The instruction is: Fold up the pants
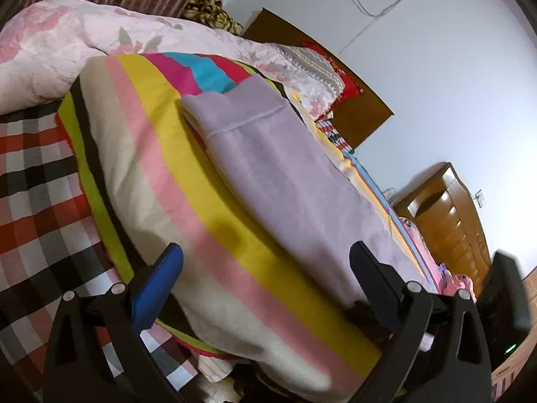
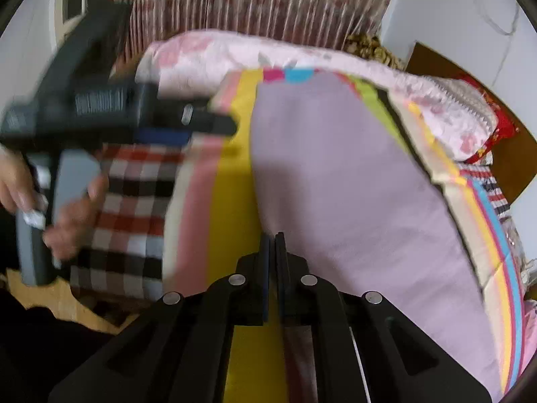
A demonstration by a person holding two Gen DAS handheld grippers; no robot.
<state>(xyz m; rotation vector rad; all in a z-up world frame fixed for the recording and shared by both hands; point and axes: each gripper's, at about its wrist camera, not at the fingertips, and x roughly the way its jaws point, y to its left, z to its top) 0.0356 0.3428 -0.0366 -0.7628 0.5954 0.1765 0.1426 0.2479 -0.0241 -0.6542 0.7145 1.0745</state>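
Left wrist view: lilac pants [image 1: 282, 168] lie flat on a striped blanket [image 1: 188, 181] over the bed. The left claw [image 1: 266, 258] stands spread above the blanket, gripping nothing.

Right wrist view: the right claw [image 2: 272, 238] is pressed together at the near edge of the pants [image 2: 352, 184]; whether cloth is caught cannot be told. A hand [image 2: 63, 211] holds the left claw [image 2: 214, 127] at left.

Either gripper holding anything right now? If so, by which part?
Left gripper is open, holding nothing. Right gripper is shut at the lilac pants' near side edge; whether cloth is pinched cannot be told.
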